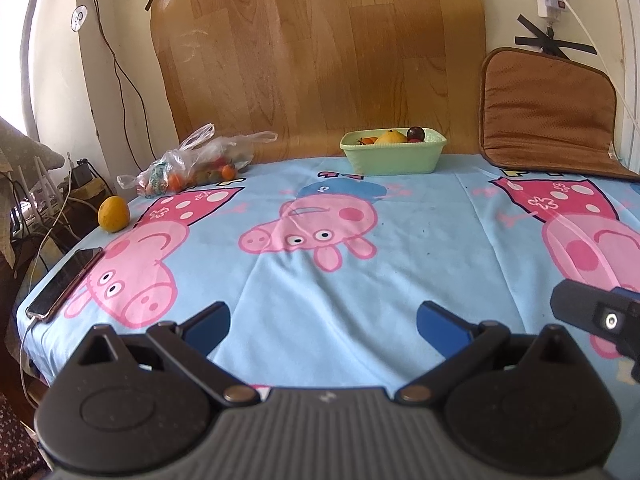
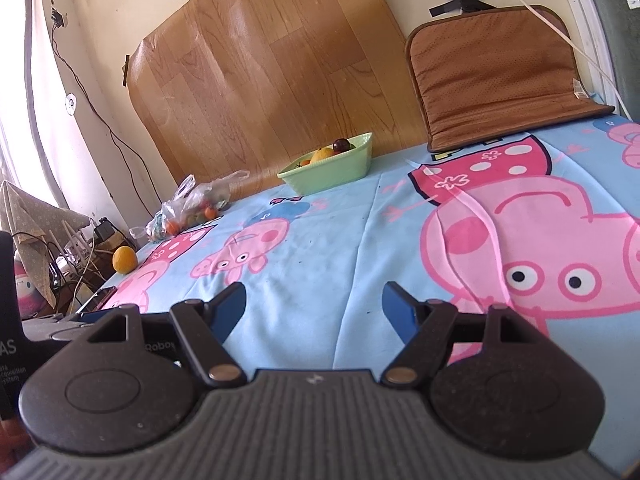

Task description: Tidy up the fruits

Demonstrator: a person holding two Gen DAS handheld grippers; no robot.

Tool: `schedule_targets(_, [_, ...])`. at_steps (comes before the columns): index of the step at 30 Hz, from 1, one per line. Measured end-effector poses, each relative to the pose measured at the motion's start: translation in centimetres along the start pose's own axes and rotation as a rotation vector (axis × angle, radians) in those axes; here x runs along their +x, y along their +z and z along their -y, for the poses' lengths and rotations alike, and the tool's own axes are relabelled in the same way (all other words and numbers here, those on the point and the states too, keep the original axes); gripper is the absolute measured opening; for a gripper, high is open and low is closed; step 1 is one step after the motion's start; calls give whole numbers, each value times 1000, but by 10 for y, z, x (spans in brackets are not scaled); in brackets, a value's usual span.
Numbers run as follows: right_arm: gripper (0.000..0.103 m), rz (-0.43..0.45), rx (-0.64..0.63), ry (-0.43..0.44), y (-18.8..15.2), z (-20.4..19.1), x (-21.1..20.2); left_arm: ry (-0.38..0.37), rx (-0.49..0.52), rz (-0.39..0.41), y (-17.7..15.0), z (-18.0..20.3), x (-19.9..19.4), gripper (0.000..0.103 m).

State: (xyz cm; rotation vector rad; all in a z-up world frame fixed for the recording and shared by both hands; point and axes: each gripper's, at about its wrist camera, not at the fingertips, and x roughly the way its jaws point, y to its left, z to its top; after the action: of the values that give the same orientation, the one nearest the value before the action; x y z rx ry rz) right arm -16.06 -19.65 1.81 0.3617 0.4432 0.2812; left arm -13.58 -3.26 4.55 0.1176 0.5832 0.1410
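Left gripper [image 1: 323, 320]: jaws spread wide, nothing between them, over the cartoon-print cloth [image 1: 400, 240]. Right gripper [image 2: 314, 306]: also wide open, empty. Green dish [image 1: 394, 152] with fruit at 12 o'clock by the wood-grain board [image 1: 320, 48]. Fruit bag [image 1: 192, 168] at 10 o'clock, loose orange [image 1: 113, 213] just below it near the edge. Left view only: phone [image 1: 66, 284] at 9 o'clock, fully seen, plus part of the right gripper at 3 o'clock.
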Motion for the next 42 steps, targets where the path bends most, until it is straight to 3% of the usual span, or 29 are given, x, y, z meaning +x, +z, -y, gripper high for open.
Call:
schedule_targets(6, [77, -1, 0, 5, 0, 1, 0, 39, -7, 15, 6, -5, -1, 103])
schedule_targets(42, [77, 13, -28, 7, -1, 1, -1, 18, -23, -8, 4, -8, -2, 103])
